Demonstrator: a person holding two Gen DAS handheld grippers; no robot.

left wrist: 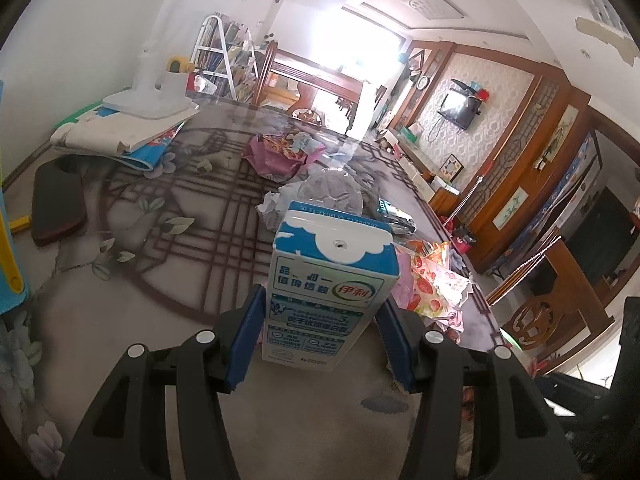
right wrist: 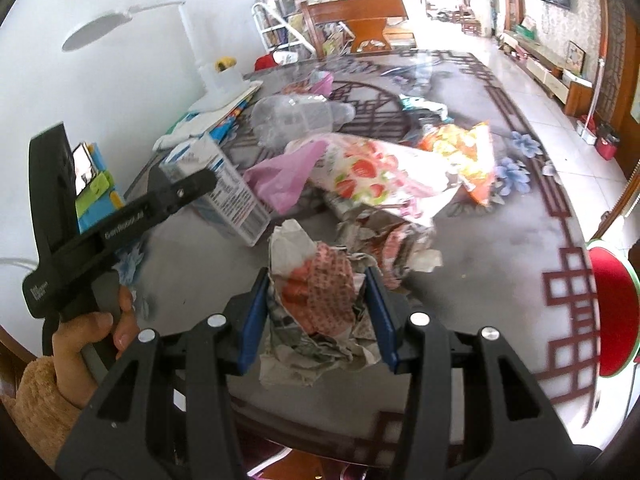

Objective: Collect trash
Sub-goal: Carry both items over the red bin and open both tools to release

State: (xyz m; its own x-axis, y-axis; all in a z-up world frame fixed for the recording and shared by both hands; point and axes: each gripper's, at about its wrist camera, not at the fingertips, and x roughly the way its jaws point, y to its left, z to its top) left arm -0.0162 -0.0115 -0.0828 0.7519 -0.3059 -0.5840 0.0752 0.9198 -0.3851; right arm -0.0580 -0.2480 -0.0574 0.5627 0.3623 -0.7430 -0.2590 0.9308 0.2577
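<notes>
Glass over a patterned tablecloth covers the table (right wrist: 500, 248) I am working at, set against a white wall with a living room beyond, and it looks far from cleared. I see no bin or bag in either view, so I cannot tell where the rubbish goes. On the surface lie a strawberry-print wrapper (right wrist: 376, 176), an orange snack bag (right wrist: 468, 152), a pink plastic bag (right wrist: 280, 176) and a crushed clear bottle (right wrist: 296, 120). My left gripper (left wrist: 320, 332) is clamped on the upright milk carton (left wrist: 328, 280), blue pads against its two sides, low over the table. My right gripper (right wrist: 316, 316) is closed on a crumpled paper wad (right wrist: 320, 304), held just above the table's near edge. I judge two pieces gathered, most remaining
</notes>
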